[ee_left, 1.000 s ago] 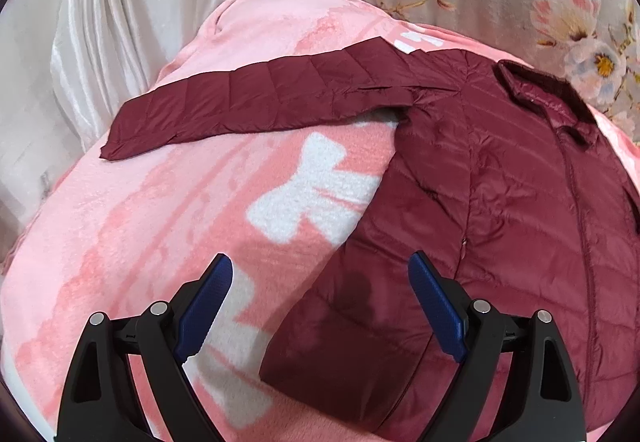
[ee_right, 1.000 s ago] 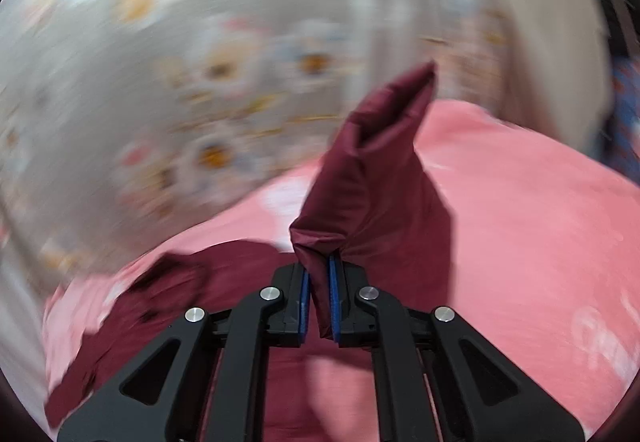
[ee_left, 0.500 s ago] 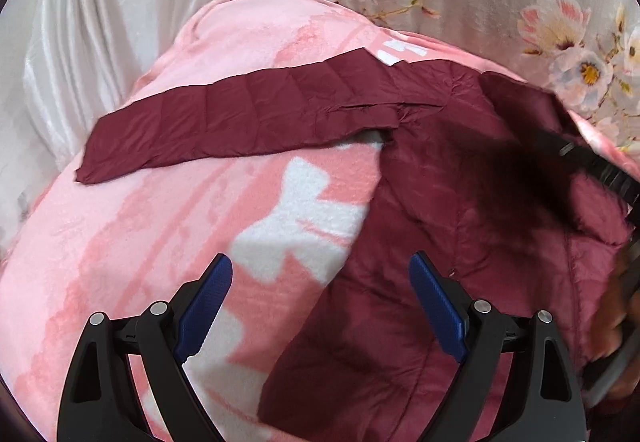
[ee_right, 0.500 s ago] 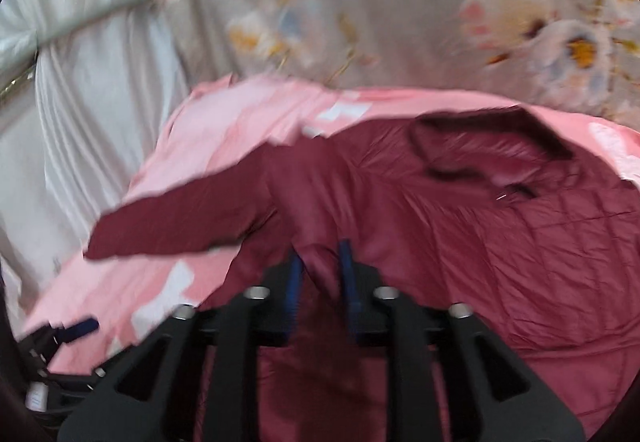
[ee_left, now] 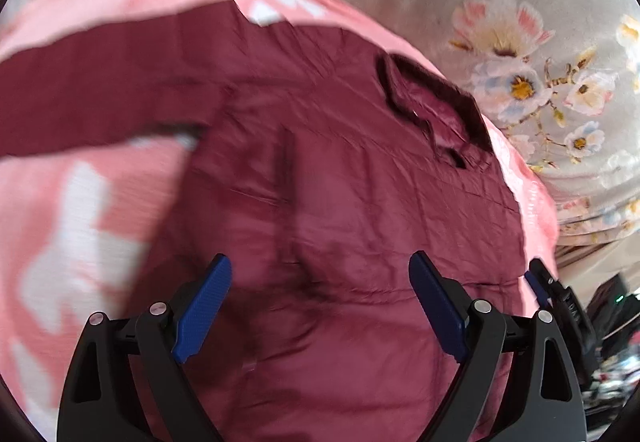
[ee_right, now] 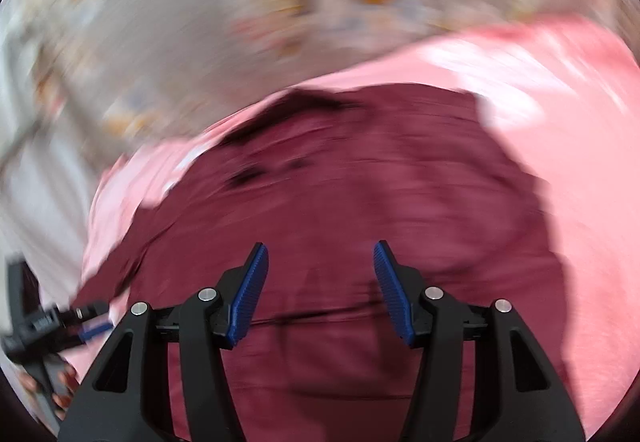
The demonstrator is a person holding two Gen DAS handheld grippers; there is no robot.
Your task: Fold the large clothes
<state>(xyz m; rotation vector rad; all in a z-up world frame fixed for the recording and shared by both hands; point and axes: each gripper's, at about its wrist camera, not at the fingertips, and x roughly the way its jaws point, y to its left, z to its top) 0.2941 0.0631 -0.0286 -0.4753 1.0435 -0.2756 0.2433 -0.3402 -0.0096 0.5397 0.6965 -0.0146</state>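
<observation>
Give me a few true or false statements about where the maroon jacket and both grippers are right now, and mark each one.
1. The maroon quilted puffer jacket lies on a pink and white fleece blanket. True.
2. The left gripper pinches a sleeve. False: it is open with nothing pinched.
3. The right gripper grips the jacket. False: its jaws are opening, nothing clamped.
4. A floral fabric hangs behind the blanket. True.

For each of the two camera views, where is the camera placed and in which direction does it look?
Left wrist: on the left gripper, jaws open, looking down at the maroon jacket; the right gripper shows at its right edge.
Right wrist: on the right gripper, jaws opening and empty, over the jacket; the left gripper and fingers show bottom left.
Shared: jacket, pink blanket, floral fabric.
</observation>
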